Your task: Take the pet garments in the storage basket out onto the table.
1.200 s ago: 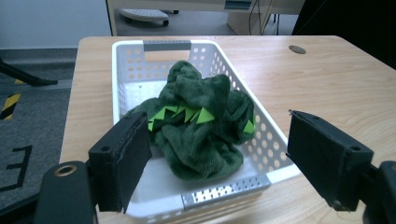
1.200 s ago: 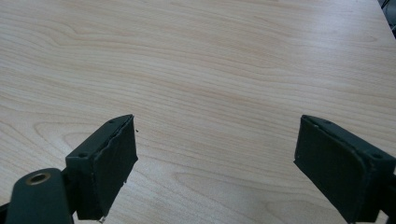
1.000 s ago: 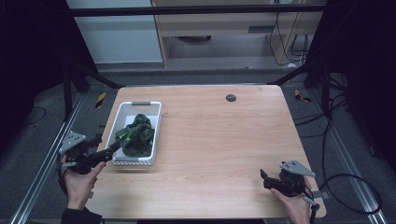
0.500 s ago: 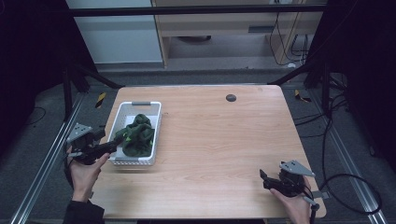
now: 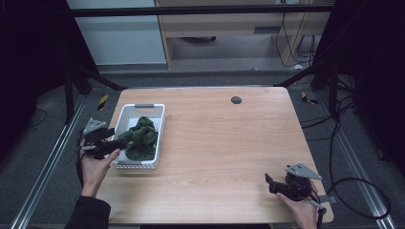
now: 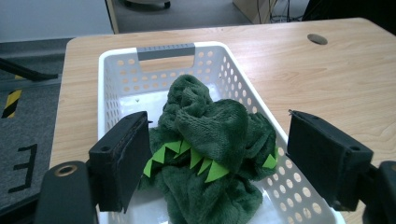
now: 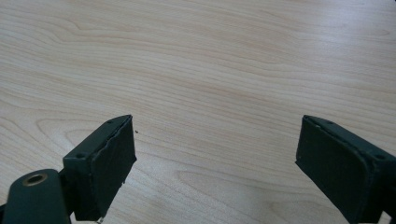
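A white perforated basket [image 5: 125, 114] stands at the table's left and holds a crumpled dark green plush toy [image 5: 141, 138] with light green felt spikes. My left gripper [image 5: 117, 143] reaches over the basket's left wall toward the toy. In the left gripper view the jaws of that gripper [image 6: 222, 140] stand open on either side of the plush [image 6: 205, 126], above the basket [image 6: 112, 56], and I cannot tell whether they touch it. My right gripper [image 5: 268, 181] rests at the table's front right, open [image 7: 215, 144] over bare wood with nothing between its jaws.
A small black round grommet [image 5: 236, 99] is set in the table near its far edge. The wooden tabletop [image 5: 219, 143] stretches between basket and right gripper. Metal frame rails run on the floor at both sides, and yellow-black tape [image 5: 102, 101] lies on the floor at left.
My left gripper has shifted away from the person along the basket's left side, from near its front corner. The right gripper has stayed in place.
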`<state>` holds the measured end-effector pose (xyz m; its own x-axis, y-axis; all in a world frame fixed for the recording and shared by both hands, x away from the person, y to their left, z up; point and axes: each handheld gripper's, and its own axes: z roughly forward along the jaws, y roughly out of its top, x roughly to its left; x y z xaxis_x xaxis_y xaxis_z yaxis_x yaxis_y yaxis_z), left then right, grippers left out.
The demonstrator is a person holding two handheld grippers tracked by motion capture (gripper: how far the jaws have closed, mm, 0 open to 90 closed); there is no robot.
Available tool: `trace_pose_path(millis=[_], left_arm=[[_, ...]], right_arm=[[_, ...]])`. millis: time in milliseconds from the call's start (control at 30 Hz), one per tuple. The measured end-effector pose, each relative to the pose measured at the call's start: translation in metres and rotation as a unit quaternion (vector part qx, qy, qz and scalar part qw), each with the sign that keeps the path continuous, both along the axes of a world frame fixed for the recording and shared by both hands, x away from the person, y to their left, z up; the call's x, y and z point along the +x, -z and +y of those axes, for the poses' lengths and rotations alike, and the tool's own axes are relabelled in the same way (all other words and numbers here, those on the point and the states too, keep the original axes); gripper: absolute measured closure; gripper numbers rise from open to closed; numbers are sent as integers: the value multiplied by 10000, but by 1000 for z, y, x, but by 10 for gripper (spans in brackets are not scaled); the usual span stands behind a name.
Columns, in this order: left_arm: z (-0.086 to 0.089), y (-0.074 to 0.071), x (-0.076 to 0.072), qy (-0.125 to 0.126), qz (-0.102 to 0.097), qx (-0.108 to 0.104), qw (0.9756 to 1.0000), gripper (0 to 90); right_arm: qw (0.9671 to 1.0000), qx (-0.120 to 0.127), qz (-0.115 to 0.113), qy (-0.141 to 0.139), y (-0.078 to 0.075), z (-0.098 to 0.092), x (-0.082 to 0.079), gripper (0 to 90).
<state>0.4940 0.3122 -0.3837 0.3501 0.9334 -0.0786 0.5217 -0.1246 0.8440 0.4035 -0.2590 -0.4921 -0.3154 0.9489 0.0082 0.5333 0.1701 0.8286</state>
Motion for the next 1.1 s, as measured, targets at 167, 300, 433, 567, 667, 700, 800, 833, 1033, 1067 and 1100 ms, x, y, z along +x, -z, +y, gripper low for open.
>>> trace_pose_path(millis=[167,300,433,567,667,700,800,833,1033,1067,1100], left_arm=[[-7,3,10,26,141,155,9998,207],[-11,6,18,28,257,278,9993,206],[-13,7,24,49,342,343,9988,206],[-14,7,30,85,463,357,9983,206],[-15,7,35,111,559,391,9976,205],[-15,8,36,101,592,404,9974,205],[-15,8,40,106,696,463,9964,198],[-15,8,41,113,725,494,9961,198],[-17,10,43,159,790,529,9953,197],[-18,11,44,192,832,551,9948,196],[-19,11,45,199,844,556,9947,194]], right_arm=[[10000,30,-2,19,0,-1,0,115],[10000,22,24,0,0,-2,1,115],[10000,46,50,-13,1,-1,2,114],[9999,42,89,-52,2,-1,2,115],[9999,31,103,-69,2,-1,2,115],[9999,31,118,-77,2,-1,2,115],[9998,33,151,-94,3,-1,3,114],[9998,50,164,-98,3,-1,3,114],[9998,79,192,-73,2,-1,3,112],[9998,37,169,-83,3,-1,4,111],[9998,68,189,-87,3,-1,3,110]])
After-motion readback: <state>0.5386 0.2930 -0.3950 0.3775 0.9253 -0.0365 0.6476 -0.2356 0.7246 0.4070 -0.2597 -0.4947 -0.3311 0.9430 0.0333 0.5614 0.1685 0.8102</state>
